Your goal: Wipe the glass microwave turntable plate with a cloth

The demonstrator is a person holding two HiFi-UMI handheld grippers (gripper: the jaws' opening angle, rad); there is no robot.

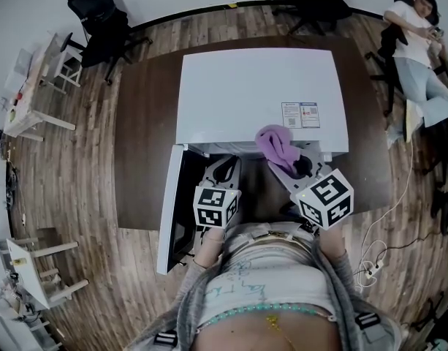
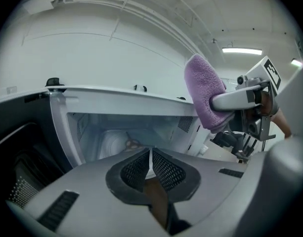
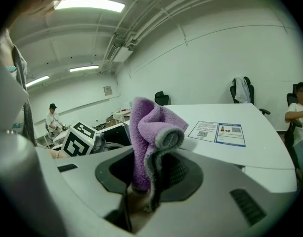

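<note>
Left gripper (image 2: 151,157) and right gripper (image 3: 152,174): pale grey, black mesh pads (image 2: 167,171), black-and-white marker cubes (image 1: 215,206). Grey cardigan (image 1: 349,287), white printed top (image 1: 264,287).

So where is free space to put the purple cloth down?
The white microwave's flat top is mostly bare, and the dark brown table strip left of it. The left claw and right claw crowd its open front.

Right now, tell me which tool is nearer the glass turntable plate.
Left. The left tool faces the plate inside the open microwave; the right tool holds the cloth above its top.
</note>
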